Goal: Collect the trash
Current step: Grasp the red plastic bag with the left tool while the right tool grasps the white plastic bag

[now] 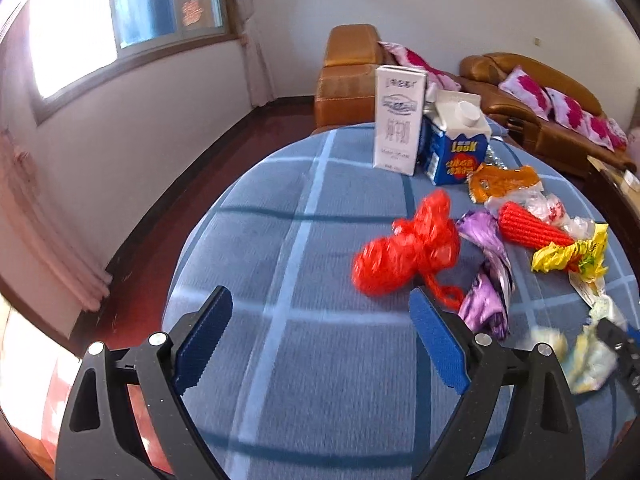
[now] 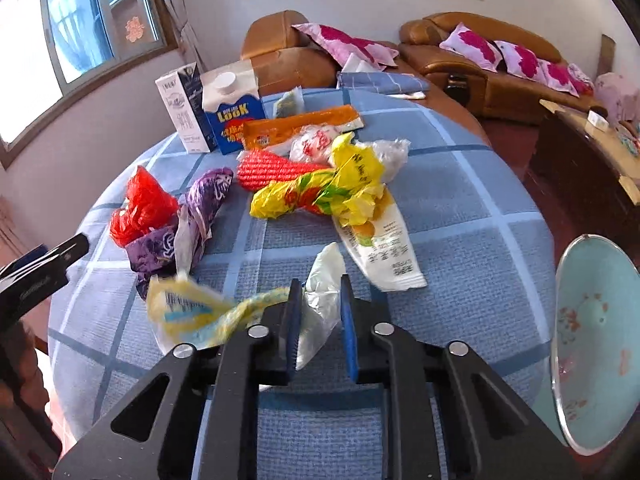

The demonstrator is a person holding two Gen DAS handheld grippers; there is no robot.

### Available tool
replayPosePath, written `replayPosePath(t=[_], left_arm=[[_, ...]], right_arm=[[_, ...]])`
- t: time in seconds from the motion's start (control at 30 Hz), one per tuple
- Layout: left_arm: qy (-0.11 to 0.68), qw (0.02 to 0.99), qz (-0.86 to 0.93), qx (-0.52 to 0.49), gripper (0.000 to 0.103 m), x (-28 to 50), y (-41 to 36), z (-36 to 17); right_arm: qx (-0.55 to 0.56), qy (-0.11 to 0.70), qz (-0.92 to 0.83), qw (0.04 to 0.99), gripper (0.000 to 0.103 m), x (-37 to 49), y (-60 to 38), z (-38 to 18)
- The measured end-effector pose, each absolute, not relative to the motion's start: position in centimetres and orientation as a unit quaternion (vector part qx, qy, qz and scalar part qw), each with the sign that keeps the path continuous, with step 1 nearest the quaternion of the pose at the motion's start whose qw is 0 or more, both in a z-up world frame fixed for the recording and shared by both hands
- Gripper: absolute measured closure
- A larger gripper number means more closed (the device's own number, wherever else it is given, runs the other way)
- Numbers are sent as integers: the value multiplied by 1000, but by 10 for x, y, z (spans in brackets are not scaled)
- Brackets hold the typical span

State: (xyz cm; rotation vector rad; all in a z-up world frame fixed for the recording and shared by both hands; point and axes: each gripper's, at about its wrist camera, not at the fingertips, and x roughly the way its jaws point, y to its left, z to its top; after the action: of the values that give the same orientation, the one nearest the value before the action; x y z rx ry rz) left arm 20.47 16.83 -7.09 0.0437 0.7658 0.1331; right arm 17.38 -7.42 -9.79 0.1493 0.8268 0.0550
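I have the right claw (image 2: 320, 316) pinched on a crumpled wrapper (image 2: 320, 300), white and clear where the blue pads bite it, trailing off to my left in a blurred yellow-and-blue tail. I judge the grip sits at the wrapper's bunched middle because that is the only part thick enough for the pads to catch; the loose ends would slide out. The wrapper lies at the near edge of the table (image 2: 460, 208), ahead of the rest of the trash.

A pale blue basin (image 2: 596, 340) stands tilted at the table's right edge, its inside facing the pile. I take it for the place the rubbish is meant to go, which would explain why it is propped open toward the litter.

The left claw (image 1: 320, 336) is spread wide with nothing between its pads, hovering over bare cloth. Just beyond its right finger lie the red plastic bag (image 1: 408, 248) and the purple wrapper (image 1: 488, 272), touching each other. My guess is that the red bag is its next target.

The remaining trash lies loose across the middle: a red ridged sleeve (image 2: 276, 168), a yellow wrapper (image 2: 340, 188) over it, a white pouch (image 2: 384, 248), an orange packet (image 2: 300, 124). Two cartons stand upright at the far side, a white one (image 1: 398, 116) and a blue one (image 1: 456, 148), side by side and apparently touching.

Both claws point downward at a slant toward the cloth, the right low over the table, the left higher.
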Motion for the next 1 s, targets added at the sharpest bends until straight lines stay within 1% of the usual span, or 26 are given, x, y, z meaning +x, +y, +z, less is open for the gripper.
replayPosePath(t=[0.2,0.4,0.43,0.47,0.5,0.53,0.57,0.6,0.63,0.73,1.0], left_arm=[[374,923,30,85,14,237,146,-80],[389,914,-5,112,14,262,127,-96],[393,912,-7,115,17,266,125,-100],[400,909,-10,116,24,270,123,-103],[417,902,-24,107,46,275,123,-107],[427,899,-31,93,54,278,124,-109],[433,897,-33,82,56,281,126,-111],[438,895,-33,78,66,282,127,-112],[437,896,-31,74,71,282,129,-112],[427,902,-15,62,79,277,136,-108],[386,922,23,20,80,232,153,-74]], right_arm=[[62,344,-1,937,87,161,-98,-66],[49,328,-43,942,87,155,-134,-52],[53,329,-49,942,87,155,-141,-52],[58,330,-59,940,87,153,-148,-53],[62,331,-63,940,87,152,-152,-54],[64,332,-64,939,87,151,-156,-54],[67,332,-66,938,87,150,-157,-55],[68,333,-67,938,87,149,-157,-57],[69,333,-66,938,87,148,-157,-58],[73,333,-61,938,87,145,-155,-60],[81,302,-68,947,87,127,-159,-47]])
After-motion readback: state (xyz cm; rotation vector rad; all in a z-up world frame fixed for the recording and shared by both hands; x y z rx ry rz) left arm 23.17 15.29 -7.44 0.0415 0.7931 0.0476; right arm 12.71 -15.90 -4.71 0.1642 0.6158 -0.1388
